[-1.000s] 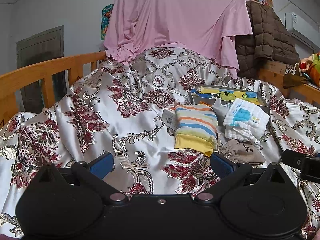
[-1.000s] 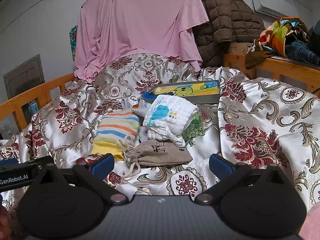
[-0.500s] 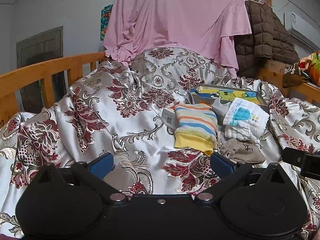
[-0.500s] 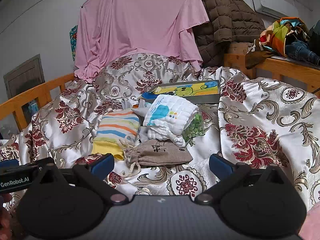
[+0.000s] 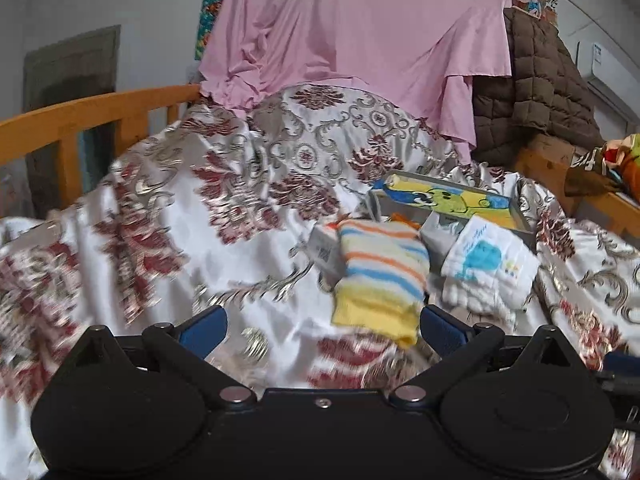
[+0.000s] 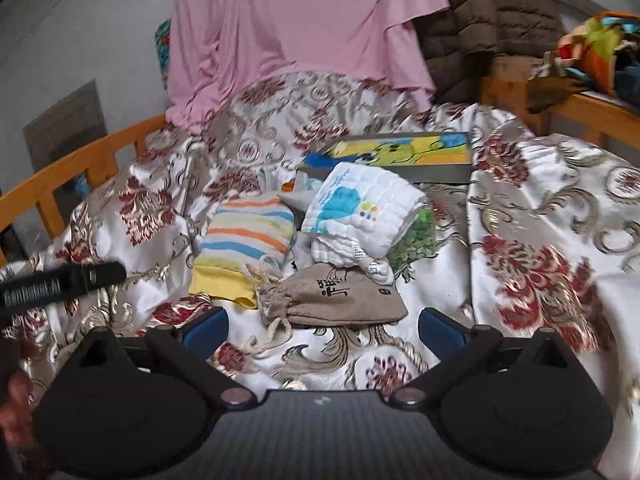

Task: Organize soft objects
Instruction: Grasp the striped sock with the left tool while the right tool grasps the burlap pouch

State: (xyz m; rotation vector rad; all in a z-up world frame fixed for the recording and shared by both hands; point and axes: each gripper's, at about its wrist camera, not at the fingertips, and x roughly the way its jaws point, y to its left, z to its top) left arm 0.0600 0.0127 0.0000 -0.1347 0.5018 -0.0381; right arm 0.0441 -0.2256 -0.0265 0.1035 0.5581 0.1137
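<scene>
A striped yellow, orange and blue sock [image 5: 382,276] [image 6: 246,240] lies on the floral satin bedspread [image 5: 224,216]. Beside it rests a folded white cloth with a blue print [image 5: 490,264] [image 6: 360,208]. A beige drawstring pouch [image 6: 336,296] lies in front of both. Behind them sits a grey box with a yellow cartoon lid [image 5: 452,200] [image 6: 404,152]. My left gripper [image 5: 322,326] is open and empty, just short of the sock. My right gripper [image 6: 322,324] is open and empty, close in front of the pouch.
A pink sheet [image 5: 360,28] and a brown quilted jacket [image 5: 536,80] hang at the back. Orange wooden bed rails [image 5: 80,120] run along the left, and a wooden ledge with colourful clothes [image 6: 592,48] is at the right. A small white box [image 5: 324,248] lies left of the sock.
Both grippers have moved forward toward the pile, so the sock, cloth and pouch look nearer and larger. The jaws stay open.
</scene>
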